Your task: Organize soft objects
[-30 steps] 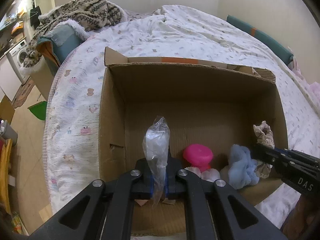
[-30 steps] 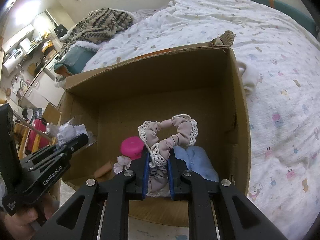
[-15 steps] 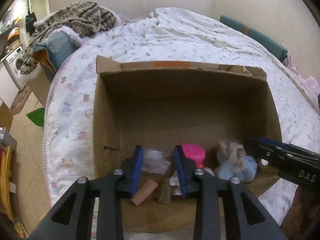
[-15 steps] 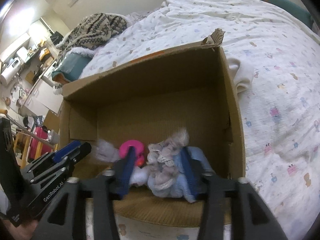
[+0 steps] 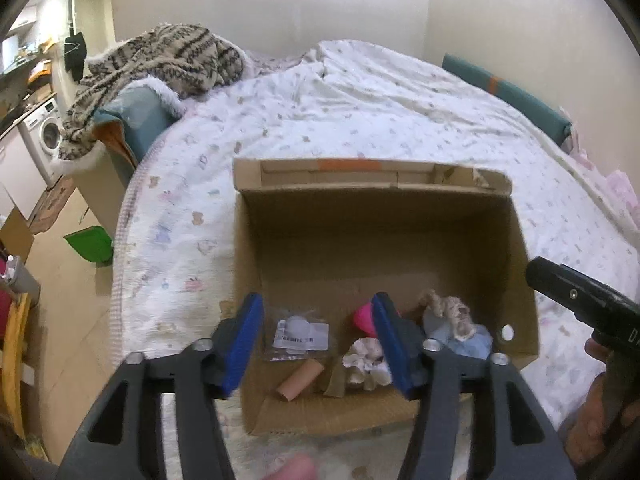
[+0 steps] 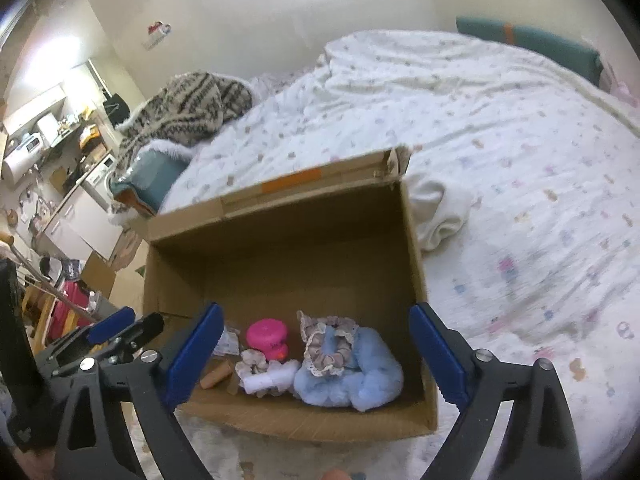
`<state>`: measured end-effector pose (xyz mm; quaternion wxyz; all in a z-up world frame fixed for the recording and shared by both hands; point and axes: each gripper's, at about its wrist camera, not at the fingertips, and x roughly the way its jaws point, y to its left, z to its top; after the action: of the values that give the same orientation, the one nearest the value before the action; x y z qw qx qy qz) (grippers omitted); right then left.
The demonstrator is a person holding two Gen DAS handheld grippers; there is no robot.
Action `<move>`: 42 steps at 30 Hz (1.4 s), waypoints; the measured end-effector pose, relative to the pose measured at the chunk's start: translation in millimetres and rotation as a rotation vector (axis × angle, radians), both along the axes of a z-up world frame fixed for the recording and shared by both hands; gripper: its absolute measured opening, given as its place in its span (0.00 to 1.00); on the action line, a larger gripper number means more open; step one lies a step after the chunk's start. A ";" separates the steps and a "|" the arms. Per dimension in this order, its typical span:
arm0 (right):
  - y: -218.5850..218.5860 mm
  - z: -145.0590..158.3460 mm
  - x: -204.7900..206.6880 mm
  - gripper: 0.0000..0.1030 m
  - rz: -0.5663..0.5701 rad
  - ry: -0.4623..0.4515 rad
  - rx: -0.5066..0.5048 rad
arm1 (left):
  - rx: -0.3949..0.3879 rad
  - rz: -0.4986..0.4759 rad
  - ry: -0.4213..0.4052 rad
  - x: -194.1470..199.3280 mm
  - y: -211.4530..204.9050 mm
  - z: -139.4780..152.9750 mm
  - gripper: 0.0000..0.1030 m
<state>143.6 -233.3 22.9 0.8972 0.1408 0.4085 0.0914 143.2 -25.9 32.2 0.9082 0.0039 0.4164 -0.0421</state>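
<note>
bag (image 5: 301, 334), scrunchie (image 6: 327, 344) dropped into box (image 5: 376, 236) — both fingers spread; empty

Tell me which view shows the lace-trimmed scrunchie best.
The right wrist view: the lace-trimmed scrunchie lies unobstructed atop the blue plush. In the left wrist view it is smaller, blurred, beside a gripper finger.

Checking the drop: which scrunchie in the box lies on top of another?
The lace-trimmed mauve scrunchie lies on the fluffy blue scrunchie; the small pale one sits apart on the box floor.
</note>
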 end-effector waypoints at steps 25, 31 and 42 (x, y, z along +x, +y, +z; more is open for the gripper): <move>20.4 32.5 -115.0 1.00 0.025 -0.186 -0.155 | 0.019 0.103 -0.105 -115.9 33.3 25.3 0.98; 19.6 11.6 -117.2 1.00 0.010 -0.141 -0.162 | 0.034 0.113 -0.119 -126.2 30.1 14.1 0.98; 16.0 -4.2 -104.5 1.00 -0.027 -0.099 -0.174 | 0.002 0.141 -0.068 -114.6 35.8 -1.2 0.98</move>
<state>39.1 -217.3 18.7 0.9262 0.0633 0.3683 0.0503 28.5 9.9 31.0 0.9226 -0.0230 0.3844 0.0224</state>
